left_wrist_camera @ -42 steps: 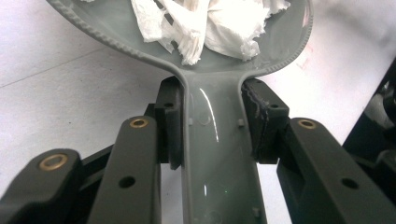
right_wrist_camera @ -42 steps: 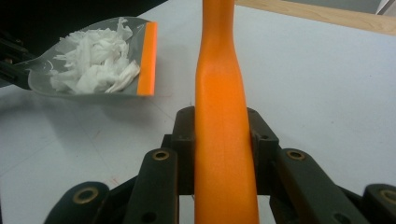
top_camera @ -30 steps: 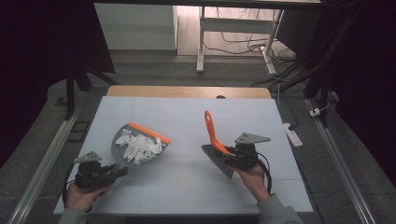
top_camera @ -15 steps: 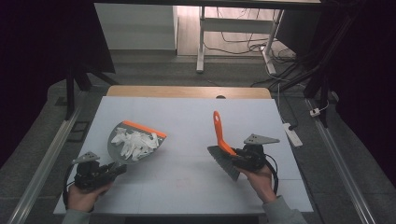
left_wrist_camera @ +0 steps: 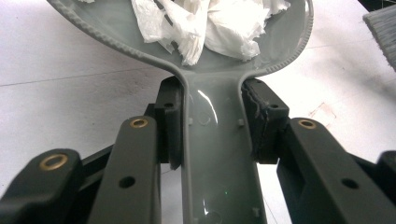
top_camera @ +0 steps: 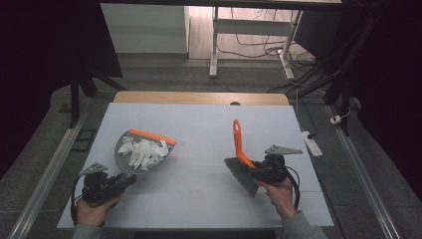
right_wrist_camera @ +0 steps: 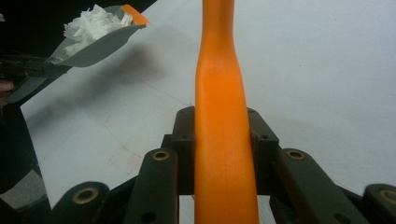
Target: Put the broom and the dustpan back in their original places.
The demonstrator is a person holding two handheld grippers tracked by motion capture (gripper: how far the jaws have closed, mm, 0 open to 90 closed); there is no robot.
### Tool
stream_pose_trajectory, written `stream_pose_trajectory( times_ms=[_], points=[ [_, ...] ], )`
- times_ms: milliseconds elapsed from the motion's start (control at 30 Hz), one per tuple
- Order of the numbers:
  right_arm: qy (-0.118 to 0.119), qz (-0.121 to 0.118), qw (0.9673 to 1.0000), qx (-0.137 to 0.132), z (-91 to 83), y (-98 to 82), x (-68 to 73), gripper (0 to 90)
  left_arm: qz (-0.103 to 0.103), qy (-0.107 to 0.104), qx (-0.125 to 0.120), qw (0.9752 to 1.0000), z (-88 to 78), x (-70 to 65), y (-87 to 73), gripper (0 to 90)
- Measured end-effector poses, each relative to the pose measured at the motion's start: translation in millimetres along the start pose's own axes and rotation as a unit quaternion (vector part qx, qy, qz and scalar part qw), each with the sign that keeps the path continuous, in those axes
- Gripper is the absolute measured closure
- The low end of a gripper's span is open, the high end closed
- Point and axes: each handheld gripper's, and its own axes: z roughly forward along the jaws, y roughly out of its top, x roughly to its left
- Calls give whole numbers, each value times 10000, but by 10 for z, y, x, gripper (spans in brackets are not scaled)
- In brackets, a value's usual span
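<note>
Brush [top_camera: 240, 149] shifted right, away from dustpan [top_camera: 142, 152]; both tools clamped.

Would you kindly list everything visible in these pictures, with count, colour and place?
dustpan: one, grey with an orange front lip, left part of the table, its handle clamped in the left gripper
paper scraps: a pile, white, inside the dustpan
brush: one, orange handle with grey bristles, right part of the table, handle clamped in the right gripper
table: one, white top with a wooden far edge
power strip: one, white, floor right of the table
left gripper: one, black, near left
right gripper: one, black, near right
</note>
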Motion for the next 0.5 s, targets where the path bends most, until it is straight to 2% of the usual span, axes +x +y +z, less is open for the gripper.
stream_pose_trajectory(
  times_ms=[500],
  points=[
    [-216,215,9995,114,-84,-86,-31,700,-291,325,-29,9990,144,-29,6,612]
  ],
)
